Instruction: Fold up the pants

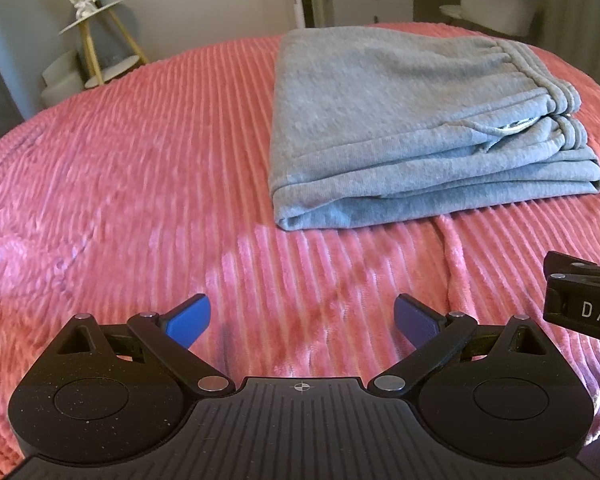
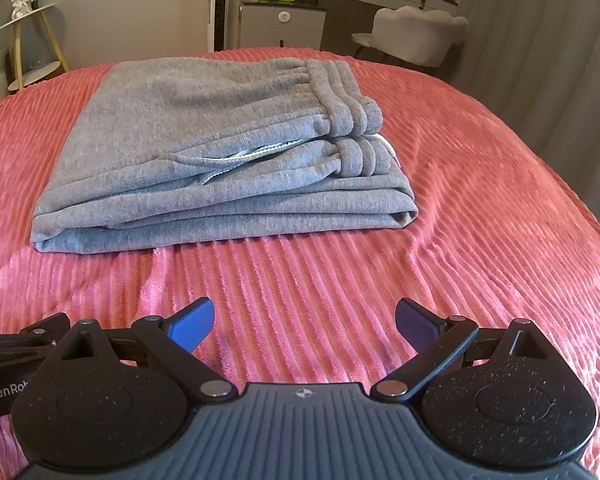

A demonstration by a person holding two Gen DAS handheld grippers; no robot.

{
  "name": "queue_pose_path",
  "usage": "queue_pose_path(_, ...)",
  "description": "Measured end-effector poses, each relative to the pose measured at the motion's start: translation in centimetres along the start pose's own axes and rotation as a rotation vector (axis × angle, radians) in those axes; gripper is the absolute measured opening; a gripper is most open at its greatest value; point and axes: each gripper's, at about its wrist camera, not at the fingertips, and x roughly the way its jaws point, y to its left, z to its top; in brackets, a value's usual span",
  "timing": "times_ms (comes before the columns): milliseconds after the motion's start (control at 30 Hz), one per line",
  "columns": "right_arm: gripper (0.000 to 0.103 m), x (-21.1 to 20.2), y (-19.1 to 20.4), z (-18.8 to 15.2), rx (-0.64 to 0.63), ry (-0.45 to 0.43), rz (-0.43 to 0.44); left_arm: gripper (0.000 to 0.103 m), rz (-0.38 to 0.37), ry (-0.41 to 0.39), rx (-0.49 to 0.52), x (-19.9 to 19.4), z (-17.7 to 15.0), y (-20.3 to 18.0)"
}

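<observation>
Grey sweatpants (image 1: pixel 412 120) lie folded in a thick stack on a pink ribbed bedspread (image 1: pixel 140 168), waistband at the right. They also show in the right wrist view (image 2: pixel 220 152). My left gripper (image 1: pixel 302 320) is open and empty, held back from the pants over bare bedspread, with the pants ahead to its right. My right gripper (image 2: pixel 304 322) is open and empty, a short way in front of the stack's near edge. The right gripper's body shows at the right edge of the left wrist view (image 1: pixel 584 300).
The bedspread (image 2: pixel 480 184) has a raised wrinkle (image 2: pixel 152 280) near the pants' front edge. Beyond the bed stand a gold-legged side table (image 1: pixel 96 36), a grey cabinet (image 2: pixel 282 24) and a white chair (image 2: pixel 416 36).
</observation>
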Motion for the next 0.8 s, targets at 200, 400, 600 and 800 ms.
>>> queue_pose_path(200,0.097,0.12,-0.09,0.00,0.004,0.004,-0.002,0.101,-0.002,0.008,-0.002,0.15,0.03,-0.08)
queue_pose_path(400,0.097,0.19,-0.11,-0.01,0.007,0.007,-0.001,0.101,-0.004,0.006,0.005,0.12,-0.01,-0.21)
queue_pose_path(600,0.097,0.27,-0.12,-0.01,0.010,0.010,0.002,0.101,-0.005,0.012,0.009,0.21,-0.05,-0.30)
queue_pose_path(800,0.097,0.36,-0.15,0.00,0.016,0.012,0.000,0.101,-0.007,0.010,0.010,0.11,-0.06,-0.32)
